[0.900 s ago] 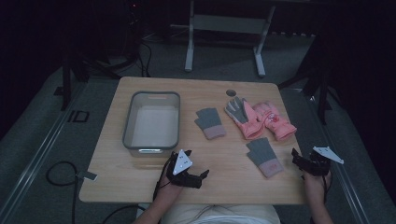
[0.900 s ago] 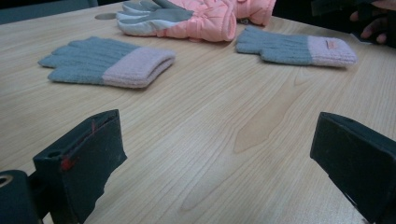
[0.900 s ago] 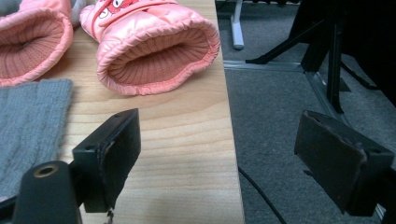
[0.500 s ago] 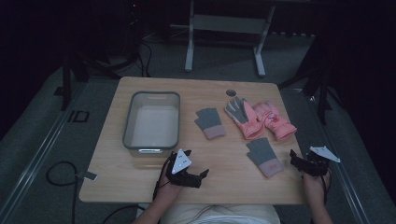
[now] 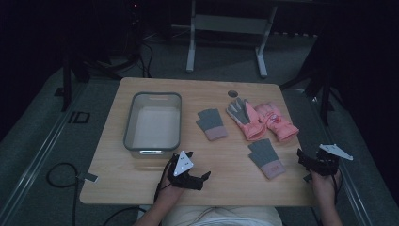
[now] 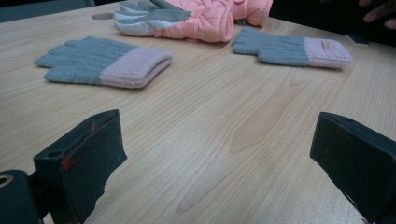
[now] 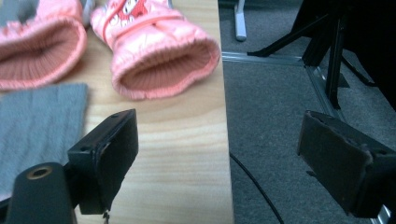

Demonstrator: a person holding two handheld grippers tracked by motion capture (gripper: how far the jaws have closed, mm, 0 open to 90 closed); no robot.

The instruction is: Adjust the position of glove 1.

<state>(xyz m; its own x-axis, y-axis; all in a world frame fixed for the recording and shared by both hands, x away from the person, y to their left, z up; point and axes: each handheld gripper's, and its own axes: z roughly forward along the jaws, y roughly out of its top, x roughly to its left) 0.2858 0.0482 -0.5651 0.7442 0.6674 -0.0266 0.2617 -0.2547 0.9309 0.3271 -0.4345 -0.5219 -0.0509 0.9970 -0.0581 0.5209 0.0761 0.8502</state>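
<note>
Pale wood grain runs under both my grippers: the left gripper [image 5: 205,176] hovers with its jaws wide and empty near the table's [image 5: 141,188] front edge, and the right gripper [image 5: 301,160] hangs at the right edge, jaws wide, nothing between them. Ahead of me lie two grey knit gloves with pink cuffs [image 5: 211,124] [image 5: 266,157], the nearer bearing a small unreadable tag, and a puffy pink glove pair [image 5: 263,120] with ribbed openings. A grey plastic tub [image 5: 153,141] stands well left.

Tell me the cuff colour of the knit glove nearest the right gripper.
Pale pink cuff on a grey knit glove; clearest in the left gripper view.
</note>
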